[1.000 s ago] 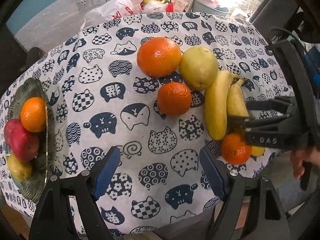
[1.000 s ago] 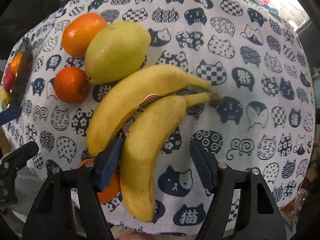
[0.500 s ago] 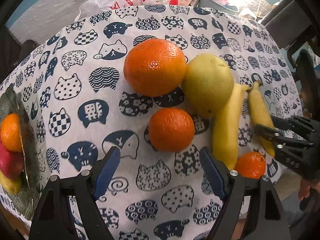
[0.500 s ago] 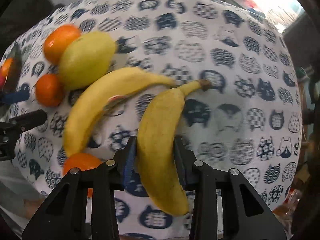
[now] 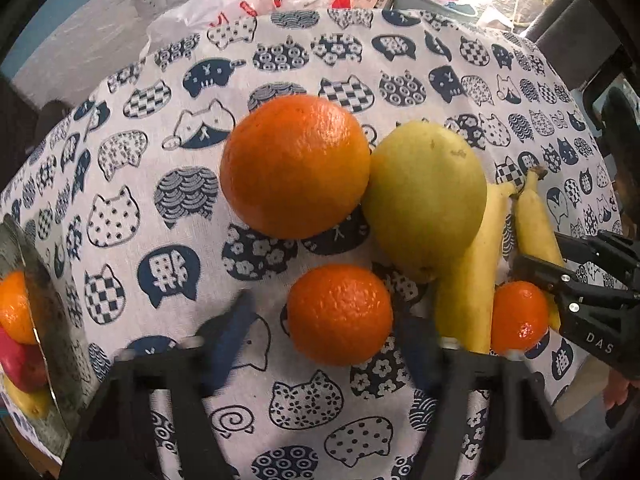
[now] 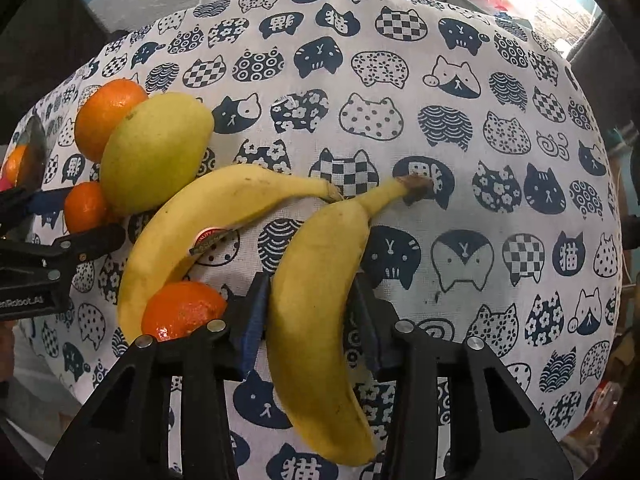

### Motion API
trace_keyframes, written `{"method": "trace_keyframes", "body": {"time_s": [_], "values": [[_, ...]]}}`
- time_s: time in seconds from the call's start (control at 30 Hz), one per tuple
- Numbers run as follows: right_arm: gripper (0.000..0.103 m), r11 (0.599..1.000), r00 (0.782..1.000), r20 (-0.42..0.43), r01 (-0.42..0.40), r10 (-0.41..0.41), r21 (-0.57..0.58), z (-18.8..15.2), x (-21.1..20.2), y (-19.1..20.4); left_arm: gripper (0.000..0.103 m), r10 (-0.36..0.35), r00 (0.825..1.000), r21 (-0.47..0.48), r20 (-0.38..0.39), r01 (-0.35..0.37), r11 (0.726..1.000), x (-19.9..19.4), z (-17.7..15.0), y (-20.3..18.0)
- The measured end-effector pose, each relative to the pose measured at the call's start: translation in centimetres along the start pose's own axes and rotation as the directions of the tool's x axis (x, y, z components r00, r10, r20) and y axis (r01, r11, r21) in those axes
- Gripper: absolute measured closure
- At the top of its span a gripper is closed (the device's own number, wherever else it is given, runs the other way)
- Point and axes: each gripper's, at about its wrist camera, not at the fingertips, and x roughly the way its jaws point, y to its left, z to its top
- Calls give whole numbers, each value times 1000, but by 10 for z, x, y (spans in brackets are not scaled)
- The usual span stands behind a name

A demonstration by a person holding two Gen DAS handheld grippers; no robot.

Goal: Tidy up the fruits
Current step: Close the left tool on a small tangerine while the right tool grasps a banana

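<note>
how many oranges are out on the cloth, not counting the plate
3: a big orange touching the pear, a small orange between the left tool's fingers, and a third orange beside the bananas. Others may be hidden.

A: What lies at the surface's [image 5: 280, 364] near edge?

B: A small orange [image 5: 340, 314], and toward the near right corner another small orange [image 5: 518, 316], touching a banana [image 5: 464, 276].

A: And behind them?

B: A large orange [image 5: 294, 166] with a pear [image 5: 424, 200] touching its right side. The pear leans on that banana. A second banana [image 6: 316, 276] lies just right of the first, stems pointing to the far edge.

A: The left edge?

B: A plate [image 5: 48, 320] there, holding an orange [image 5: 14, 308] and other fruit in front of it.
</note>
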Motion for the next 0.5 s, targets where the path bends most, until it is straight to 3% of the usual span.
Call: {"method": "trace_keyframes", "body": {"time_s": [0.03,0.17,0.5], "values": [[64,1000,1000,3,-7,7,6,2,-1,-6,55,-27,1000,3,2,27,1000,-1,2,0],[67,999,998,44,-36,35,27,3,-13,-25,56,-1,1000,16,24,1,1000,-7,0,-1],[68,989,981,165,-114,97,95,10,-54,-43,56,-28,997,2,69,28,1000,-43,-14,12]]}}
